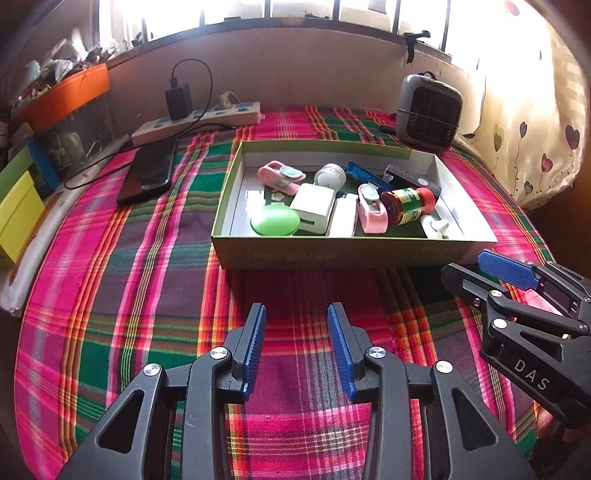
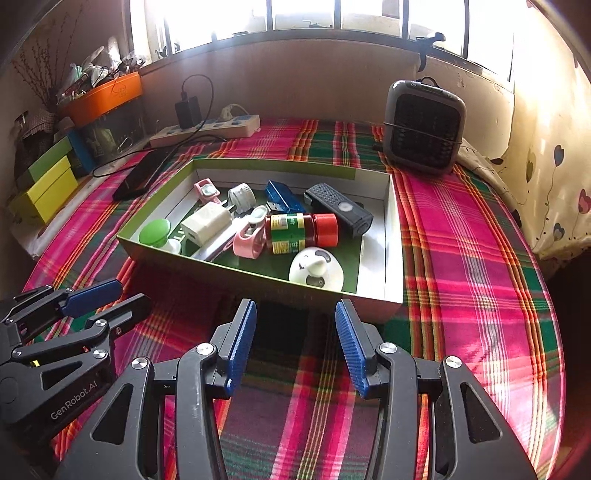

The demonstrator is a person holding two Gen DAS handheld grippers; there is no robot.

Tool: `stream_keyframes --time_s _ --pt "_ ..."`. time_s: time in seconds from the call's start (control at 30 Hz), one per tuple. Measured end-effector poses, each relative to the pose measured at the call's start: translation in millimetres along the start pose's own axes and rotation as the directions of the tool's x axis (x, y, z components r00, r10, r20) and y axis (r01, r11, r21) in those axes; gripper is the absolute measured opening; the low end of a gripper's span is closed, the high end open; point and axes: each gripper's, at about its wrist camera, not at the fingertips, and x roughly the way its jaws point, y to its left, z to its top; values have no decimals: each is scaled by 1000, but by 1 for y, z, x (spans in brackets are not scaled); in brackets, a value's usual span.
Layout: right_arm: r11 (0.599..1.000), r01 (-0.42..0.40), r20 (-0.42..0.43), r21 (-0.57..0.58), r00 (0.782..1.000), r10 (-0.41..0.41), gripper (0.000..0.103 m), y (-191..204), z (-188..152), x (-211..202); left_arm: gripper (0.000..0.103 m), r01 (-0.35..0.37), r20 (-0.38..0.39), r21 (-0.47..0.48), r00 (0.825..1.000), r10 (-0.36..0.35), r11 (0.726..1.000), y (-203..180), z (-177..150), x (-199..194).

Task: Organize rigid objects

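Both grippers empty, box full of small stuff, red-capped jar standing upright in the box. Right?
Not quite: the red-capped jar lies on its side in the box, as the right wrist view shows. The rest holds: left gripper and right gripper are both empty.

Pink-and-green plaid cloth (image 1: 147, 277) covered the table; the box (image 1: 332, 254) was green outside, white inside; a red-capped jar (image 2: 301, 234), green-labelled.

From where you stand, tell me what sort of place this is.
Probably a room in a home, at a table under a barred window. A plaid cloth covers the table, a power strip with a charger sits at the wall, and a heart-print curtain hangs alongside.
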Motion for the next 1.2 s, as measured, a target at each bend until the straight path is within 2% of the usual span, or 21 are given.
stream_keyframes --time_s 0.1,0.4,0.53,0.6,0.67,0.77,1.2 --pt "1000 -8 -23 20 1000 9 46 -2 -8 1 34 -25 -4 -1 1000 25 1000 1 -9 2" --pt "999 34 -62 33 998 -32 46 -5 -31 1 34 -50 2 -1 999 50 999 1 -21 1" --pt "998 53 -56 36 997 -51 46 -5 -37 -3 36 -52 13 -23 999 52 998 0 -24 -1" --pt "997 65 -54 36 997 -63 46 -5 -40 -3 41 -51 19 -19 999 51 999 -2 -25 -1" --pt "997 73 -48 38 996 -71 51 -4 -41 -4 47 -56 19 -1 998 56 998 -6 -25 0" --pt "997 70 -52 36 996 -68 62 -4 -42 -3 47 -59 18 2 998 59 998 -7 -24 0" --pt "994 94 -60 51 994 -91 70 -7 -42 0 50 -56 17 4 998 56 998 -7 -24 1"
